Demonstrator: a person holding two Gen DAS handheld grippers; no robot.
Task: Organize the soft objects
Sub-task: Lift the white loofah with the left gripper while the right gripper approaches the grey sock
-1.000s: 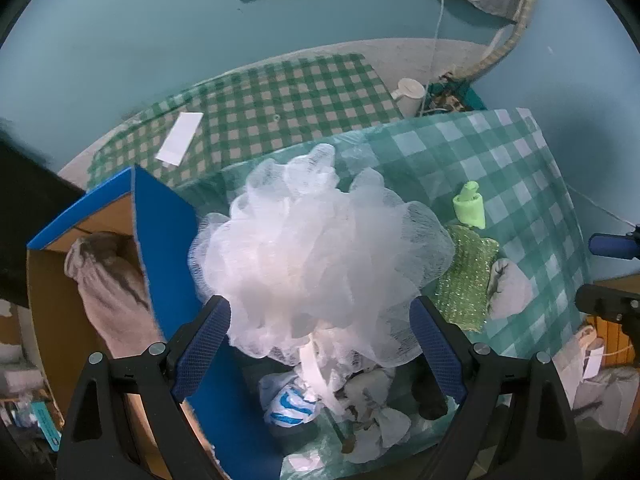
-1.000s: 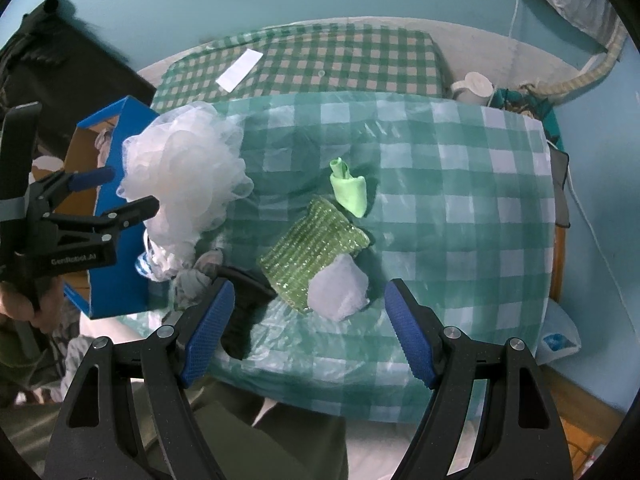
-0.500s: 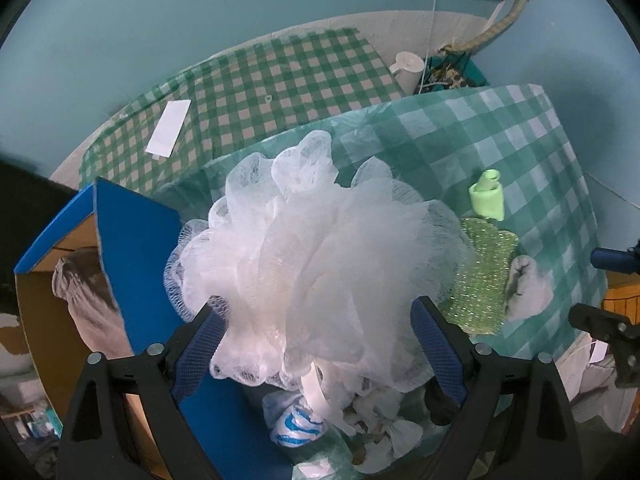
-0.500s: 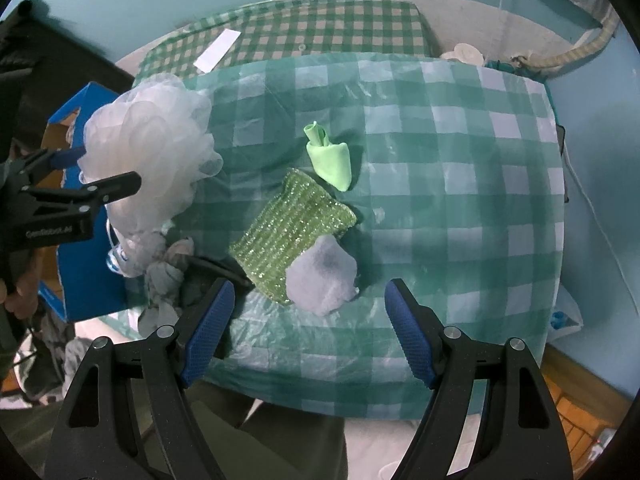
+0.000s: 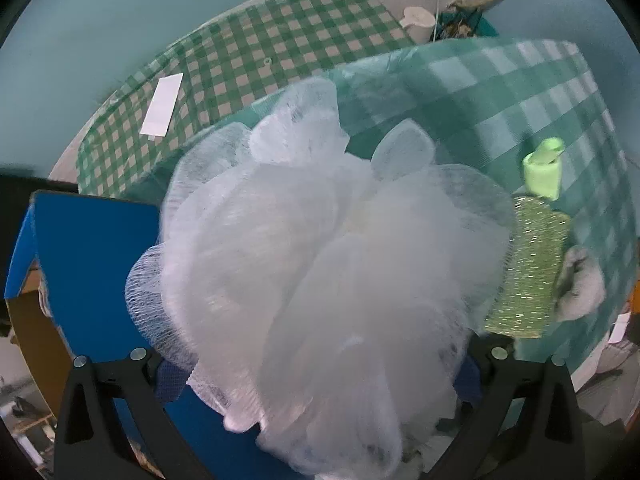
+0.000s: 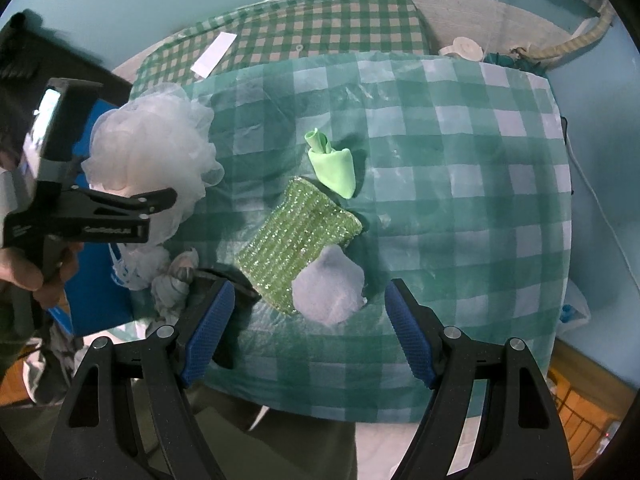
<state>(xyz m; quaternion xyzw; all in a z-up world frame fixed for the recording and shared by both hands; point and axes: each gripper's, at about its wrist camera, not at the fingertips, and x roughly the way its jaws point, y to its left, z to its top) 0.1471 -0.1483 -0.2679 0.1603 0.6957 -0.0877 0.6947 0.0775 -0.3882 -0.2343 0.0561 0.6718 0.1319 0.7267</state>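
A big white mesh bath puff (image 5: 320, 260) fills the left wrist view, between the jaws of my left gripper (image 5: 316, 376), which are opening; the pads are mostly hidden by the mesh. The puff (image 6: 152, 152) hangs at the table's left edge, over the blue box (image 5: 92, 264). On the green checked cloth (image 6: 460, 200) lie a sparkly green scrub pad (image 6: 296, 236), a light green rubber piece (image 6: 334, 168) and a pale grey fluff wad (image 6: 328, 292). My right gripper (image 6: 309, 292) hovers open above the wad, holding nothing.
Crumpled grey-white rags (image 6: 176, 280) and a dark object (image 6: 236, 286) lie by the table's front left corner. A second checked table behind carries a white paper slip (image 6: 214, 54). A white cup (image 6: 464, 46) stands at the back right. A person's hand (image 6: 24, 272) grips the left tool.
The left gripper has sunk toward the box and its jaws have spread; the puff now looks larger and blurred. The right gripper dropped slightly over the wad, still open.
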